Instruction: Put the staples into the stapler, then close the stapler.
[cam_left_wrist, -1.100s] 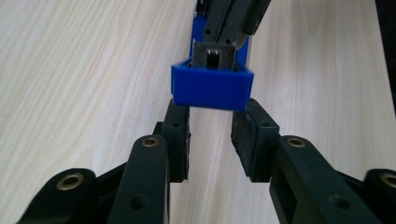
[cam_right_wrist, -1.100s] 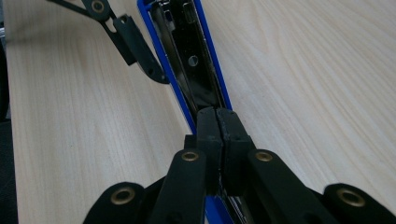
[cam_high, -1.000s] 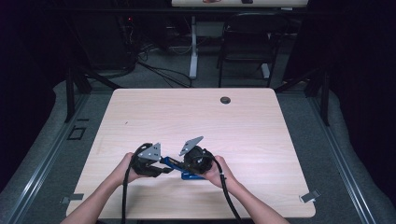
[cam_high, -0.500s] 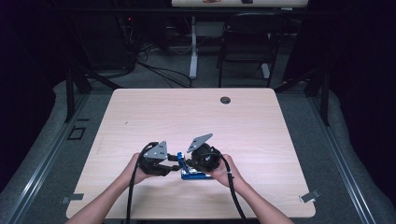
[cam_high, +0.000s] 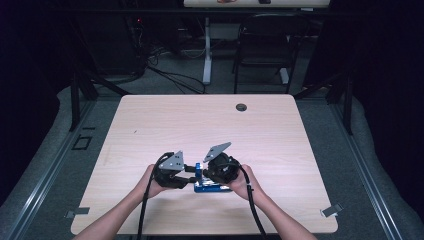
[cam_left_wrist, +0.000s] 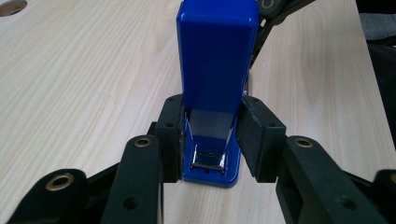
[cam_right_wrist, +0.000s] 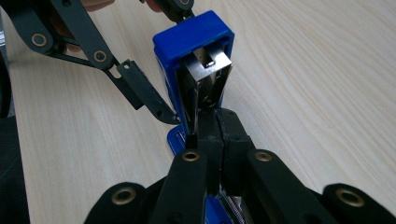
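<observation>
A blue stapler (cam_high: 212, 188) lies near the table's front edge between my two grippers. Its blue cover (cam_left_wrist: 217, 51) is swung up, baring the metal channel (cam_right_wrist: 205, 79) inside. My left gripper (cam_left_wrist: 211, 119) is shut on the stapler's hinge end, one pad (cam_left_wrist: 172, 135) against each side; in the high view the left gripper (cam_high: 186, 173) sits at the stapler's left. My right gripper (cam_right_wrist: 218, 125) comes from the opposite end, jaws shut together, tips at the foot of the metal channel under the raised cover. Whether they pinch a thin part I cannot tell. In the high view the right gripper (cam_high: 204, 173) is over the stapler.
The light wooden table (cam_high: 200, 120) has a round cable hole (cam_high: 241, 107) near its far edge. Behind it stand a dark chair (cam_high: 262, 45) and a table leg (cam_high: 206, 55) among floor cables. A cable trails from each gripper toward the front edge.
Both hands and the stapler have shifted a little to the right since a second ago. The grippers stand closer together over the stapler.
</observation>
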